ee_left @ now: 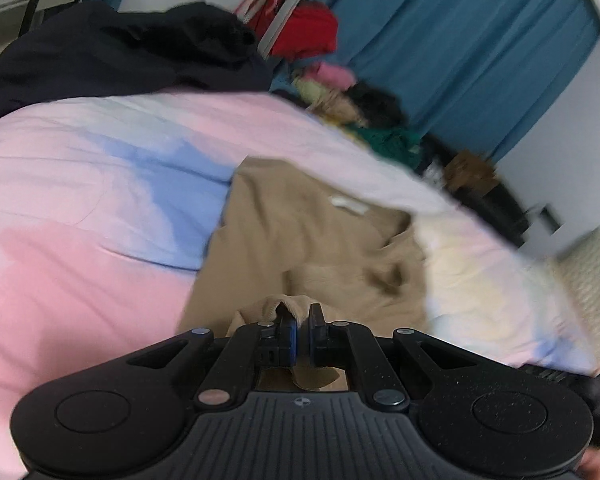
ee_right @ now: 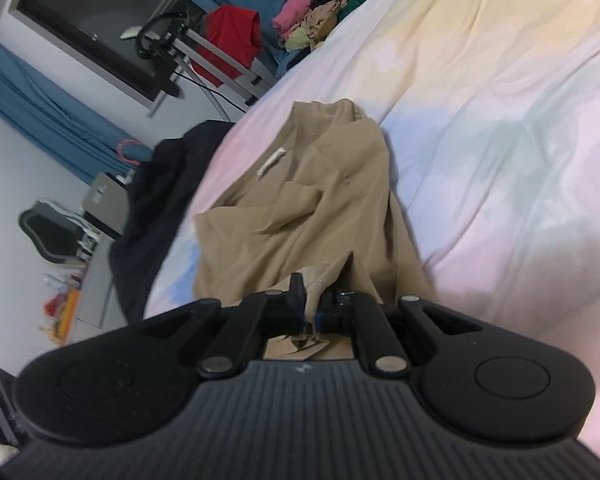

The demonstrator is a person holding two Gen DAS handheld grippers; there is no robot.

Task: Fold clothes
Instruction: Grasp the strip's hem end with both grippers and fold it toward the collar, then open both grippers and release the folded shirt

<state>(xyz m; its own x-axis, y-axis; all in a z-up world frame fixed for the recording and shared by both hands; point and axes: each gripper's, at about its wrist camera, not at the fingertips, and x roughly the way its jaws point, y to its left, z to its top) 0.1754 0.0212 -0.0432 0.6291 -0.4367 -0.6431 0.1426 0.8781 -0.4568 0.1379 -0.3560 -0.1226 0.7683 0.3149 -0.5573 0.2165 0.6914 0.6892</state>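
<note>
Item: tan garment [ee_left: 300, 232], one piece, lying rumpled on a pastel bedspread [ee_left: 80, 200] of pink, blue and pale yellow patches.

Visibility: the left wrist view was smeared by motion blur, so seams and the far edges of the cloth could not be made out. A small white label [ee_left: 349, 205] showed only as a pale streak there; it read more clearly in the right wrist view [ee_right: 271, 163]. The garment's type could not be told. Its near hem was cut off behind both tool bodies at the bottom of each frame.

Tools: left gripper [ee_left: 302, 320], low centre of its frame, jaws drawn together on a bunched fold of the tan garment. Right gripper [ee_right: 312, 298], low centre of its frame, likewise pinched on the cloth, which rose in a taut ridge from the jaws toward the middle of the frame.

Surroundings: dark garment [ee_left: 120, 52] heaped at upper left of the left view; mixed clothes pile [ee_right: 320, 12] at top centre of the right view; blue curtain [ee_left: 480, 40] at upper right.
</note>
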